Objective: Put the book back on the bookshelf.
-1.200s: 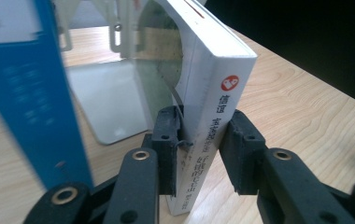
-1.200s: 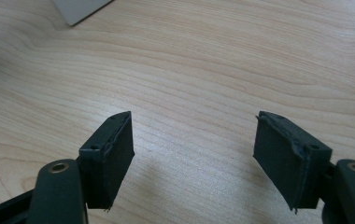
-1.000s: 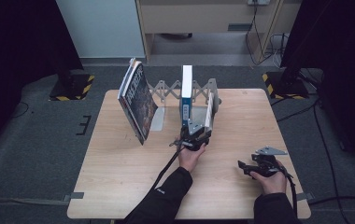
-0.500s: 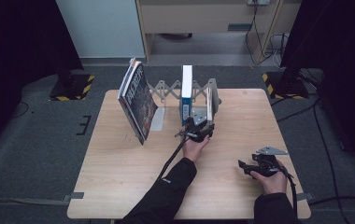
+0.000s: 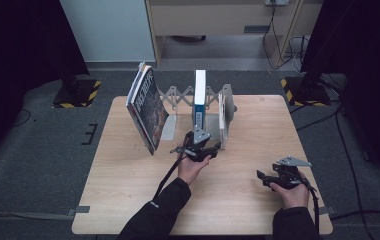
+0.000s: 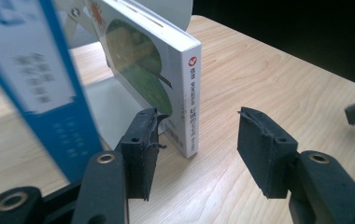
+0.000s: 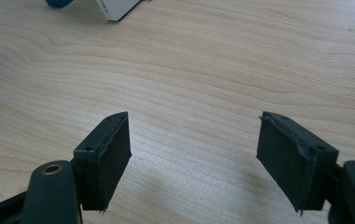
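Observation:
An accordion book rack point(image 5: 177, 95) stands at the back middle of the wooden table point(image 5: 123, 200). A blue and white book point(image 5: 199, 97) stands upright in it, with a thin white book point(image 5: 221, 117) to its right. My left gripper point(image 5: 201, 146) hovers just in front of these two books. Its jaws have just been opening and stand apart. In the left gripper view the white book's spine point(image 6: 192, 93) rises just beyond the left gripper point(image 6: 196, 137), untouched by the pads, and the blue book point(image 6: 40, 88) is at the left. My right gripper point(image 5: 276, 176) rests open over bare wood point(image 7: 194, 140).
A large dark-covered book point(image 5: 148, 107) leans at the rack's left end. A corner of the white book point(image 7: 117, 9) shows at the top of the right gripper view. Cables trail from both grippers. Dark floor, stands with striped bases and a cabinet surround the table.
My left gripper first pushed in toward the white book, then drew back toward the person, and its jaws spread wider. The right gripper has kept still.

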### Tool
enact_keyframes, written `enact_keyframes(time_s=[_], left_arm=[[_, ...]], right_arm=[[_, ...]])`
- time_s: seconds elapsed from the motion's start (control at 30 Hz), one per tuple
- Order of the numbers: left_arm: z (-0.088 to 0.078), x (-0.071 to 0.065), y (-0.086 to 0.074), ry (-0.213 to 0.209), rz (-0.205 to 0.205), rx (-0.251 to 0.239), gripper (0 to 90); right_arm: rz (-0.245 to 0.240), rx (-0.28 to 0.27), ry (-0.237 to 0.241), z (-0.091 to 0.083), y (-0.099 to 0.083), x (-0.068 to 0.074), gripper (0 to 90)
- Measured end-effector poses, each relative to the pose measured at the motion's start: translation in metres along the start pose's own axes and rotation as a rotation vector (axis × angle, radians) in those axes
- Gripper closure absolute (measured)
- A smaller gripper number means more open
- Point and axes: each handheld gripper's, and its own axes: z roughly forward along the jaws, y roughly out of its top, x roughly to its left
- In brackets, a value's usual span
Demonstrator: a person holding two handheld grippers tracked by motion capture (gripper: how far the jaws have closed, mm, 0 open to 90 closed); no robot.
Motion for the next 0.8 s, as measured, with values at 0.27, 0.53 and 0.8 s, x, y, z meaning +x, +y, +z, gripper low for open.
enact_keyframes(time_s=[0.27,0.53,0.8], left_arm=[[0.034,-0.002,0.001,-0.001,-0.017,0.021,50.2],[0.029,0.003,-0.003,0.011,-0.039,0.009,50.7],[0.016,0.0,-0.01,0.027,-0.108,-0.008,48.4]], right_arm=[[-0.014,0.0,0.001,-0.001,-0.001,0.0,25.8],[-0.009,-0.011,0.005,-0.001,-0.001,-0.001,26.0],[-0.01,-0.011,0.0,-0.002,0.0,-0.001,26.0]])
